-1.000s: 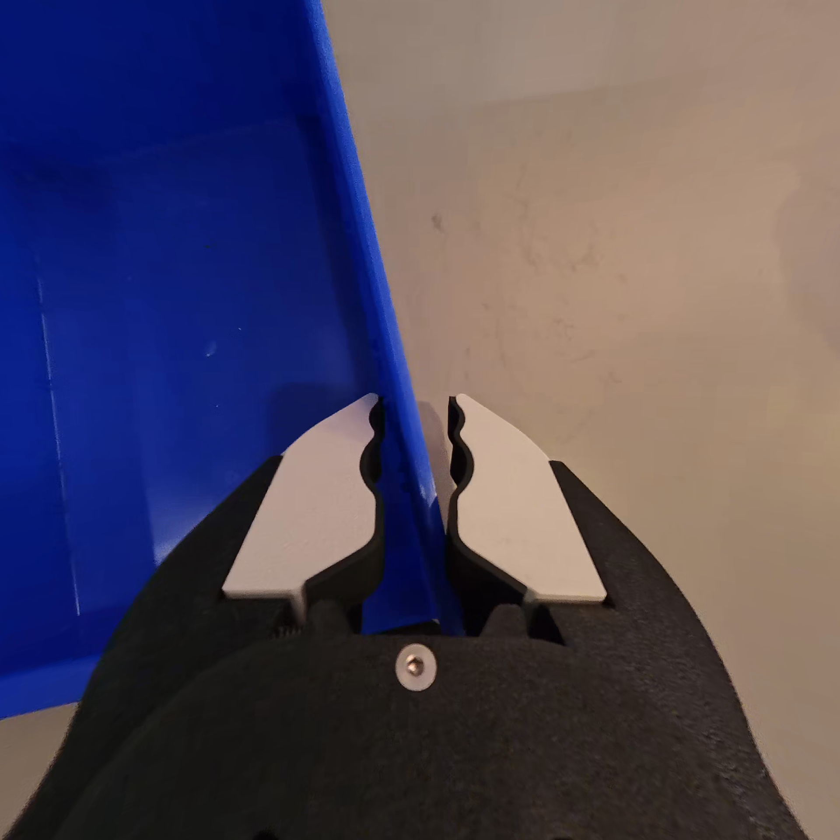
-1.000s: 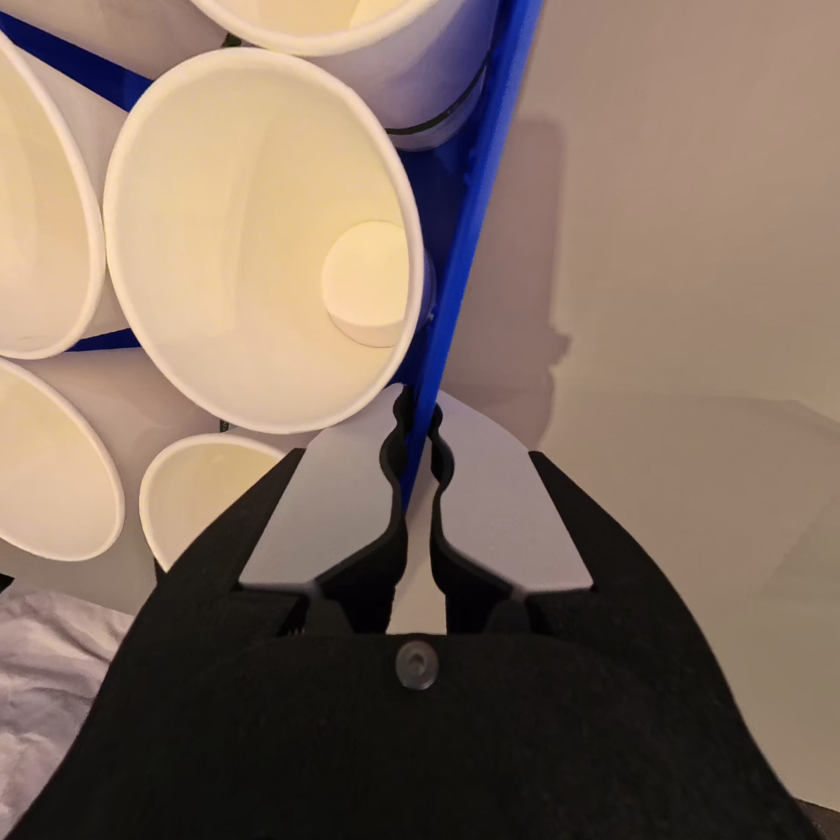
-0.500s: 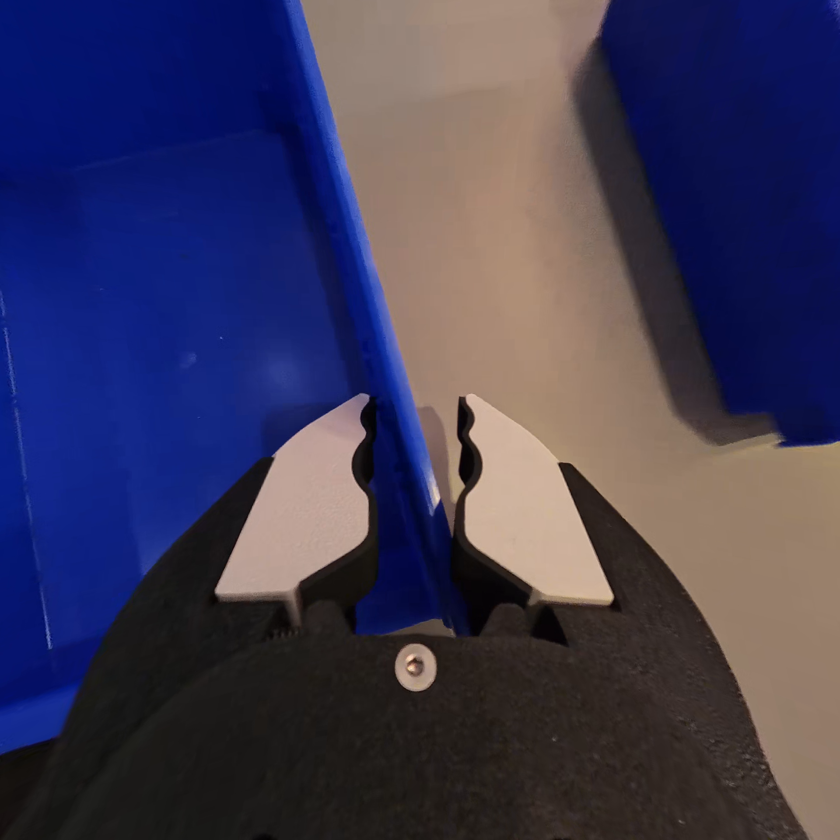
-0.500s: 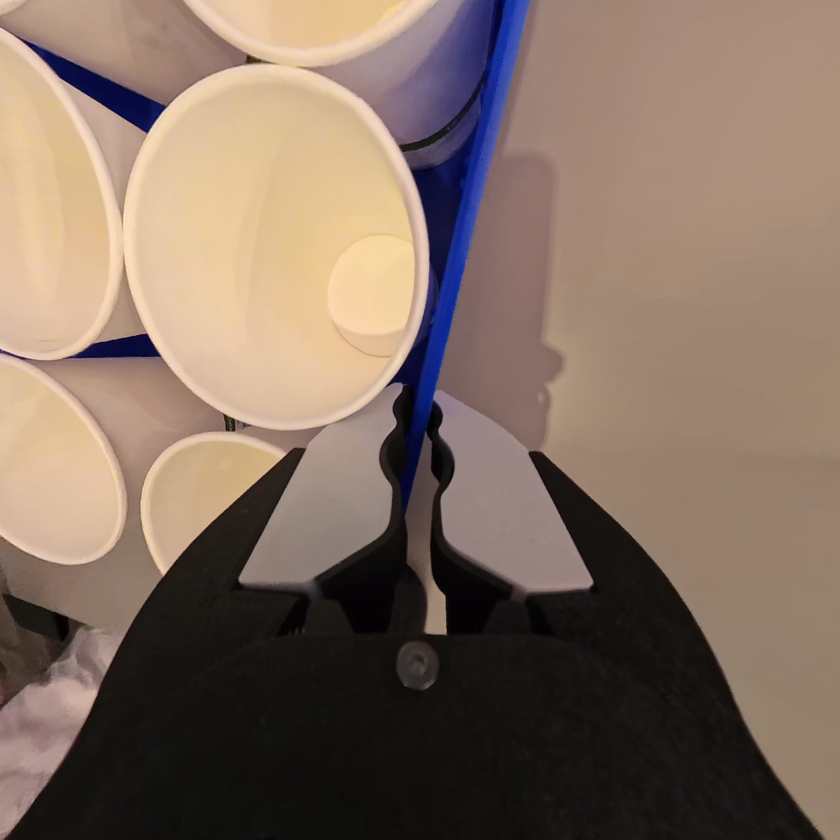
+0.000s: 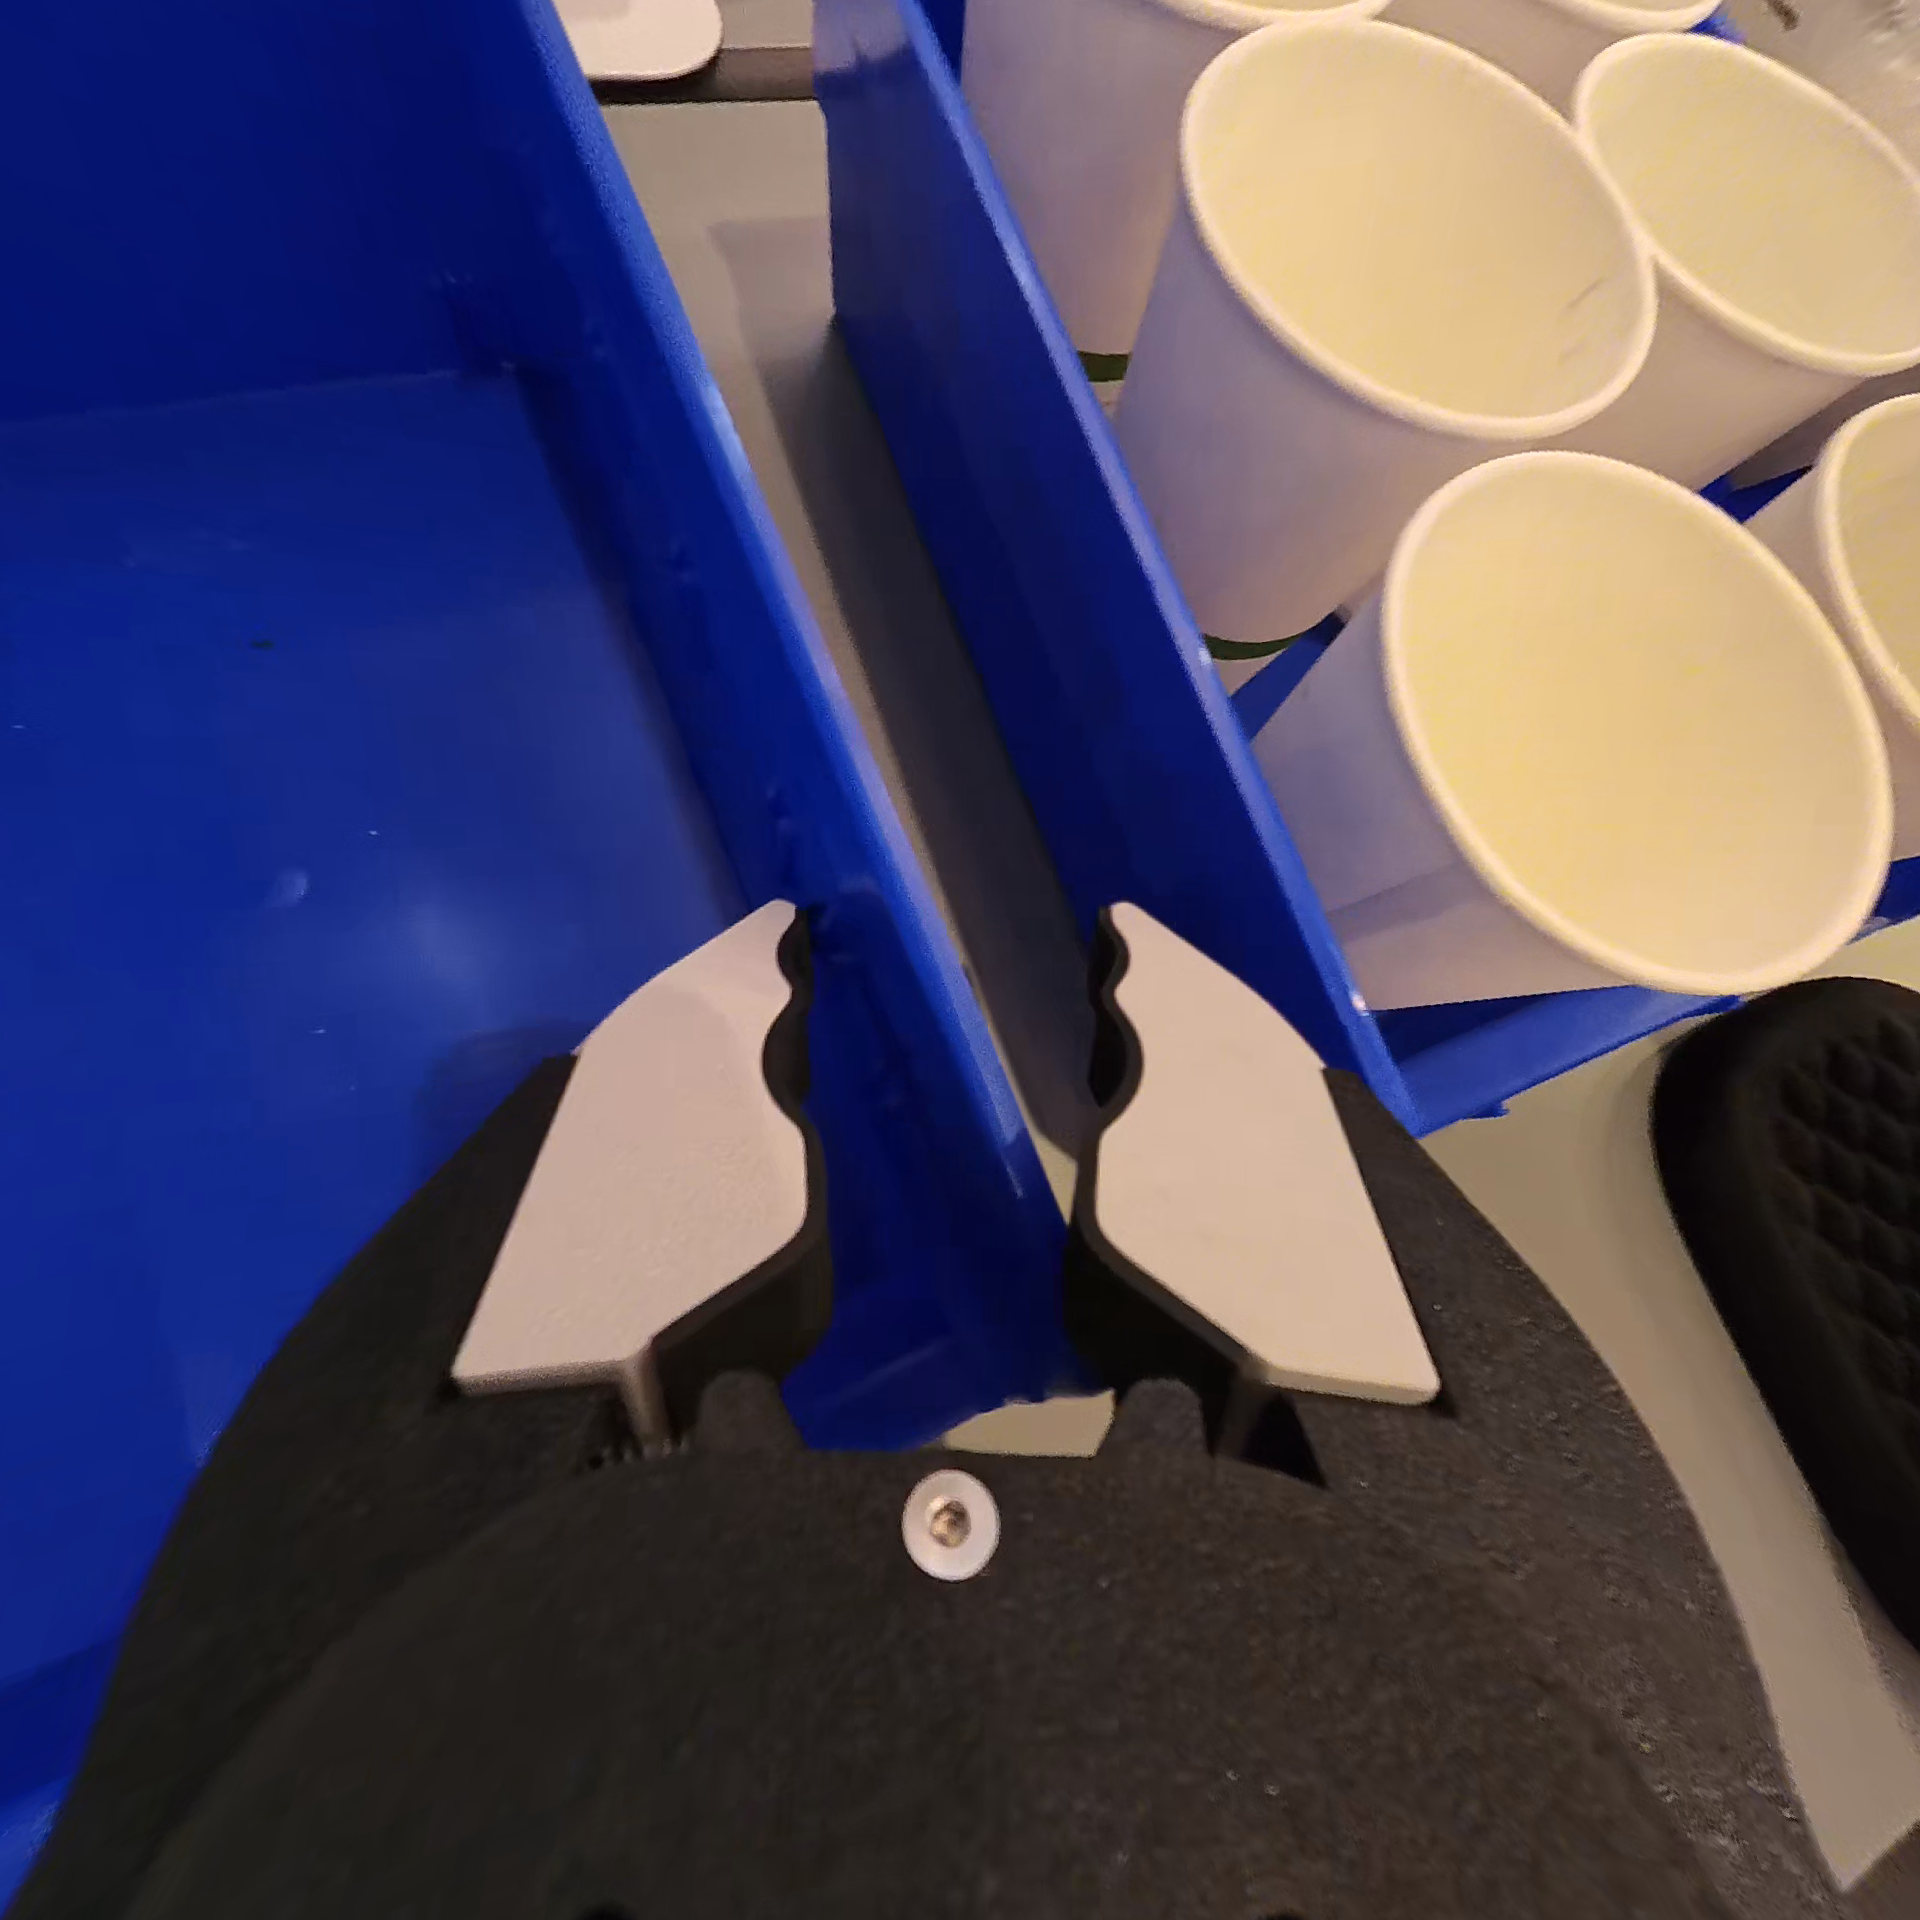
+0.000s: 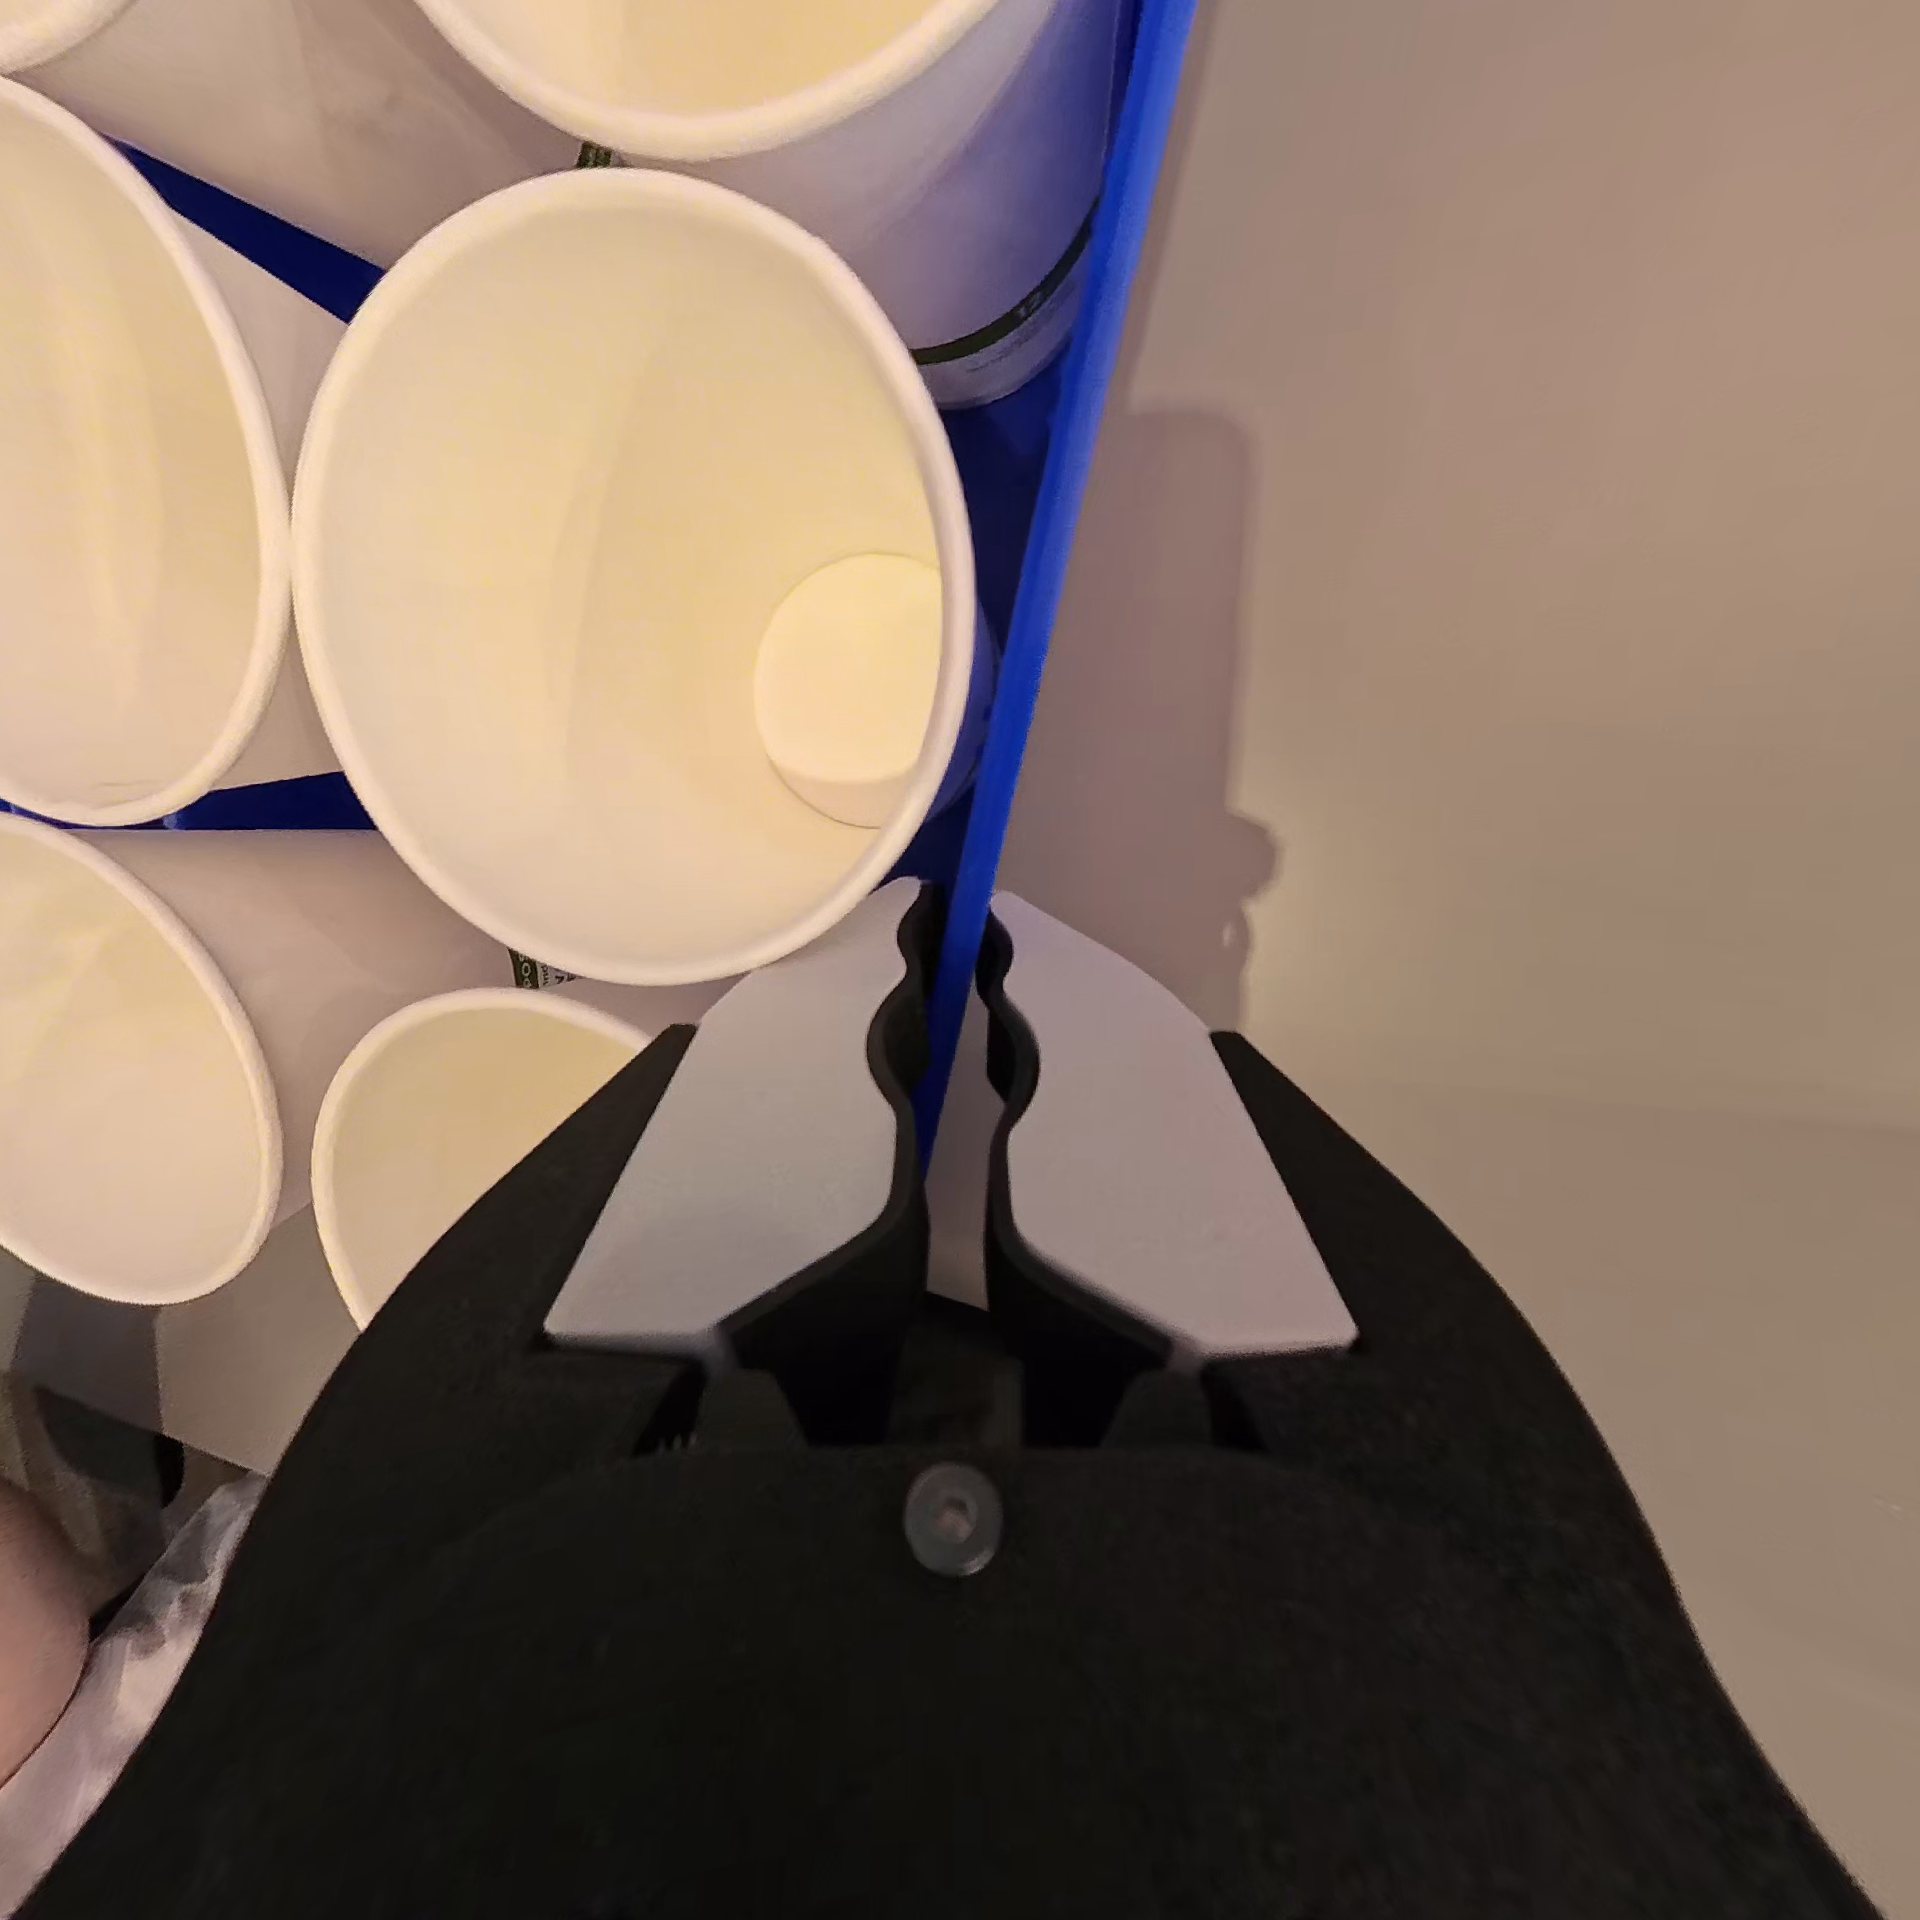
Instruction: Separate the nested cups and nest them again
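Several white paper cups point(image 5: 1403, 229) lie tilted in a blue bin point(image 5: 1039, 520), open mouths toward me. They also show in the right wrist view point(image 6: 623, 571). My right gripper point(image 6: 954, 914) is shut on this bin's thin right wall point(image 6: 1091, 364). An empty blue bin point(image 5: 312, 727) stands just left of the cup bin, with a narrow strip of table between them. My left gripper point(image 5: 951, 935) straddles the empty bin's right wall. Its jaws stand apart, the left finger against the wall and a gap at the right fingertip.
A grey-beige table point(image 6: 1558, 623) lies to the right of the cup bin. A black textured body, likely the other gripper point(image 5: 1818, 1247), sits at the cup bin's near corner. Crumpled pale plastic point(image 6: 156, 1558) lies at the lower left.
The cup bin has come into the left wrist view and now stands close beside the empty bin. My left jaws have widened around the wall. My right gripper stays shut on its wall.
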`<state>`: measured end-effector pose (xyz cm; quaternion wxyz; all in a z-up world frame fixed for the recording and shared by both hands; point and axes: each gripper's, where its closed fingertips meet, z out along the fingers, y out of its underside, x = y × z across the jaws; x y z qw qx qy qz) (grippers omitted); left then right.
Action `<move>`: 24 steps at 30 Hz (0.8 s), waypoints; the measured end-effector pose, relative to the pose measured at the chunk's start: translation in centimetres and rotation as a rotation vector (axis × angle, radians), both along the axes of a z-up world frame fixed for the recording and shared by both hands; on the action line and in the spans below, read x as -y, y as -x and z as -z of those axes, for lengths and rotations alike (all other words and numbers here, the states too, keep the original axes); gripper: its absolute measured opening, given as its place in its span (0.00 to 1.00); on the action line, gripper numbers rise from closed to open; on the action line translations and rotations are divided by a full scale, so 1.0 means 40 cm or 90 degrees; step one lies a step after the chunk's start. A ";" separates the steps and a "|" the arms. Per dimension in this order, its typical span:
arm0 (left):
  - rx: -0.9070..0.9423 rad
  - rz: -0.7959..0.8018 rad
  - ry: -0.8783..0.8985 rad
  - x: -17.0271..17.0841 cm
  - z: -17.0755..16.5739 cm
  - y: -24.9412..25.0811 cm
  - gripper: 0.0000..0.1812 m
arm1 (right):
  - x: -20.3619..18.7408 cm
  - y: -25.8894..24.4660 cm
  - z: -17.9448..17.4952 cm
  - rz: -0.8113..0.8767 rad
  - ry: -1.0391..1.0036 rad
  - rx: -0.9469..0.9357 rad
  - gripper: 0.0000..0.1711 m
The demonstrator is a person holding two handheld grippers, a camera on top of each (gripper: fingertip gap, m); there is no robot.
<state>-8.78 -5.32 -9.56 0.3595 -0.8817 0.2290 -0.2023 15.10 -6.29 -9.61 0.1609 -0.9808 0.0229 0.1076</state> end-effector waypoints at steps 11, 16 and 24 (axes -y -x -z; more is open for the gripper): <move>0.052 0.002 -0.180 0.019 -0.187 0.041 0.33 | -0.001 -0.001 0.026 -0.007 0.026 0.035 0.03; 0.076 0.035 -0.194 0.076 -0.260 0.090 0.34 | 0.000 -0.001 0.026 0.005 0.036 0.017 0.03; 0.094 0.032 -0.186 0.108 -0.285 0.228 0.34 | 0.020 -0.047 0.023 0.050 0.050 -0.017 0.03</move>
